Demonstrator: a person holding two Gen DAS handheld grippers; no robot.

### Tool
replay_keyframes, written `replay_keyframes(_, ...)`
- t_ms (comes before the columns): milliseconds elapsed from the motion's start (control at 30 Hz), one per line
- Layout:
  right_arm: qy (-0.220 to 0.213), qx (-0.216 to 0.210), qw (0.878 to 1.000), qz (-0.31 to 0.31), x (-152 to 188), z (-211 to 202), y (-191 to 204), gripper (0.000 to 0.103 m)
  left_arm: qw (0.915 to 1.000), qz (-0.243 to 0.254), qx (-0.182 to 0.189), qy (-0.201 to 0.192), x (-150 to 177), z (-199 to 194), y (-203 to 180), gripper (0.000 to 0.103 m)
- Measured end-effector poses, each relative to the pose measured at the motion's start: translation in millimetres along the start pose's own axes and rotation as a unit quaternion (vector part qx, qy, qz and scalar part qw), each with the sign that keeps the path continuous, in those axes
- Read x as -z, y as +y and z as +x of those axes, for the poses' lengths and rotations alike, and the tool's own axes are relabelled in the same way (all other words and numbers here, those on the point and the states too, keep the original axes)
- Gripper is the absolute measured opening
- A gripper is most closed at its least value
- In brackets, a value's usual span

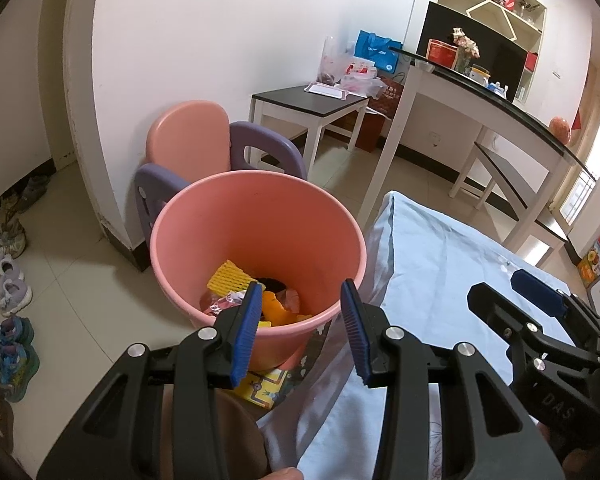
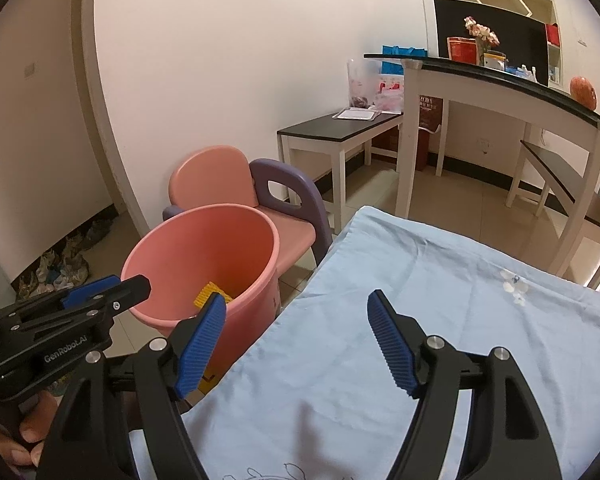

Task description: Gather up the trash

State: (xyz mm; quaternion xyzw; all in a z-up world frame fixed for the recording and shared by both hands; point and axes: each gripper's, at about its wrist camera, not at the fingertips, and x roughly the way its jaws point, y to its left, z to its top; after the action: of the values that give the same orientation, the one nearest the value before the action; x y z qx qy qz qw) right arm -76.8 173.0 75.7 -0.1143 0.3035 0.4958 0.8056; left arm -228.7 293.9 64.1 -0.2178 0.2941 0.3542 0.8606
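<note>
A pink bucket stands on the floor beside a table draped in light blue cloth. Inside the bucket lie a yellow foam net, an orange scrap and a pinkish wrapper. My left gripper hovers over the bucket's near rim, open, with nothing between its blue pads. Over the cloth, my right gripper is open wide and also empty. A small clear scrap lies on the cloth farther right. The bucket and left gripper also show in the right wrist view.
A pink and purple child's chair stands behind the bucket. Beyond are a low black-topped bench and a tall white table. Several shoes line the floor at left. A yellow booklet lies by the bucket's base.
</note>
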Motion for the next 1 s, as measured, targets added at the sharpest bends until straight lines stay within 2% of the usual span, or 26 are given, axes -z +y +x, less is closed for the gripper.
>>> replay_keyframes(1000, 0.007, 0.003, 1.000, -0.002, 3.5, 6.5, -2.9, 0.072, 1.0000, -0.002, 0.000, 0.004, 1.3, 1.9, 0.2, 0.041)
